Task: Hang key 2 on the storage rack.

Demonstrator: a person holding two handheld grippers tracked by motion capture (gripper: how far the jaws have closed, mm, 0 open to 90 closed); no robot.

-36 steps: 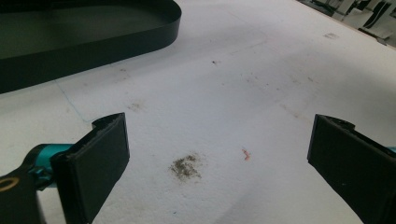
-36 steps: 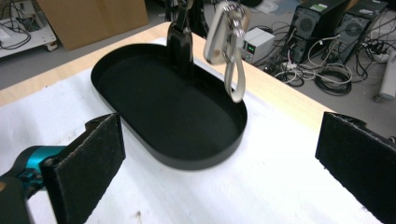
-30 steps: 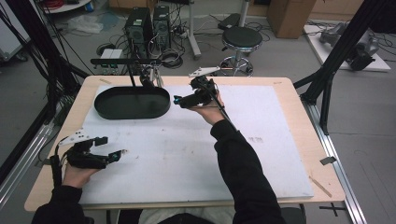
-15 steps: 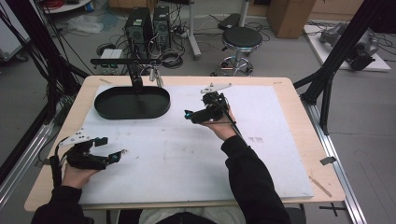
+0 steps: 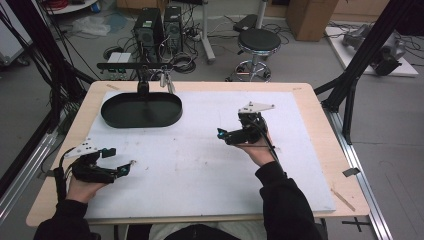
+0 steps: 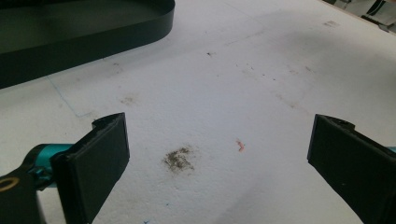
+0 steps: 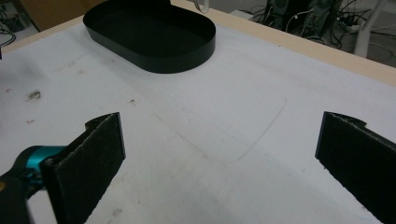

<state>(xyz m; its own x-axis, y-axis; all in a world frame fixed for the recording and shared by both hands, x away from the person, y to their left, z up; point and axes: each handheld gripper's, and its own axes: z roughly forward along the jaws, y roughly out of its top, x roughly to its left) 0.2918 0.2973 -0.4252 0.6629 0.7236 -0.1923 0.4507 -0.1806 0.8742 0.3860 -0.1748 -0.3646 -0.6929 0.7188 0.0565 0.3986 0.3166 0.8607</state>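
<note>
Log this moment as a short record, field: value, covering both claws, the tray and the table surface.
left claw: open, jaws wide apart, nothing between them, low over the near left of the sheet
right claw: open, nothing between its jaws, held over the middle of the sheet, pointing toward the tray
tray: black, oval, nothing visible inside, at the far left of the sheet
white sheet: covers most of the wooden table, scuffed
marks: dark smudge and small pink fleck ahead of the left claw
</note>
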